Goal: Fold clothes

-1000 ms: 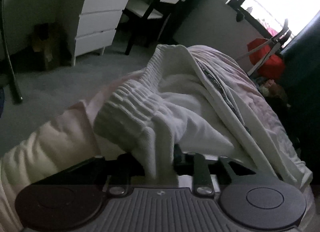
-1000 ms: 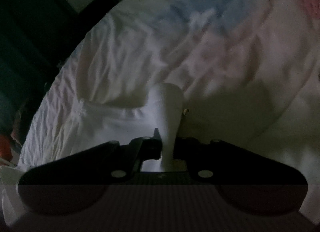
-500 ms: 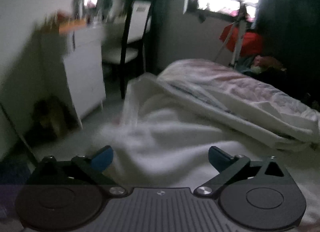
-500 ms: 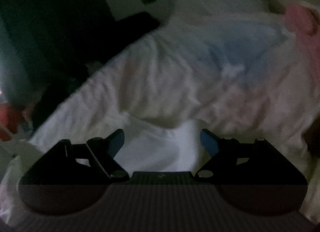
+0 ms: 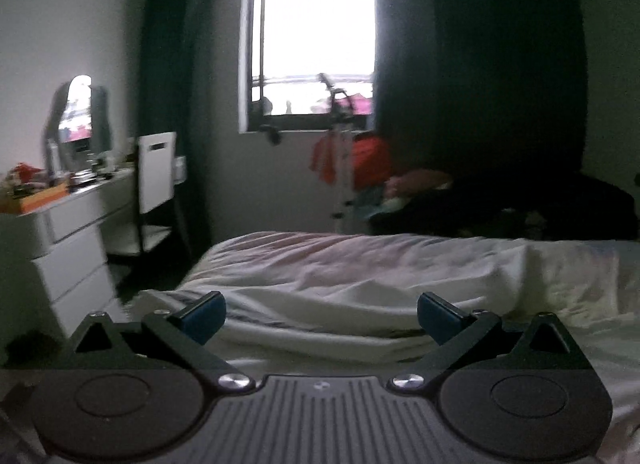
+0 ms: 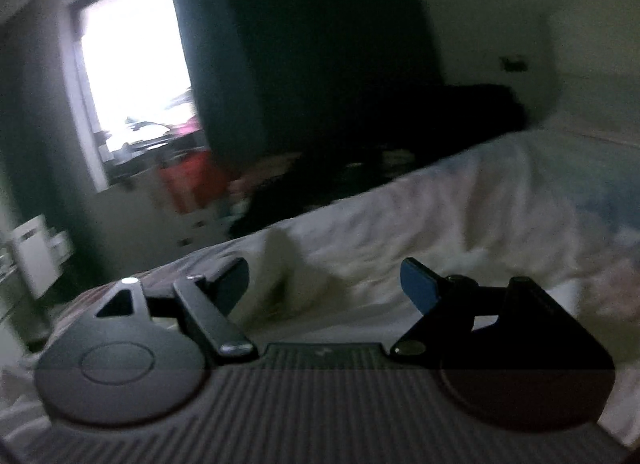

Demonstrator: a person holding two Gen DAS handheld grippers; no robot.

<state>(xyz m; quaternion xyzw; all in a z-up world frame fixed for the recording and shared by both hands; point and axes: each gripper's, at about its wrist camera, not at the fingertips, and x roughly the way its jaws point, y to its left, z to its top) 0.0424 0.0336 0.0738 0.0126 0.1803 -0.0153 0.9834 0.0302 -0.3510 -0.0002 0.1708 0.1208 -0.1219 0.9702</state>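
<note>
Left gripper (image 5: pixel 321 318): blue-padded fingers (image 5: pixel 202 316) are spread wide, nothing gripped between them. Right gripper (image 6: pixel 325 284): fingers (image 6: pixel 416 284) likewise parted and empty, view blurred. The white garment (image 5: pixel 320 320) is seen lying rumpled on the bed (image 5: pixel 460 260), below both. Beyond, a white dresser (image 5: pixel 72 256) and bright window (image 5: pixel 316 35) are seen.

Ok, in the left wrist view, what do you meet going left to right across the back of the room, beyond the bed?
Mirror on the white dresser → white-backed chair → bright window → red clothes on a rack → dark curtain.
</note>
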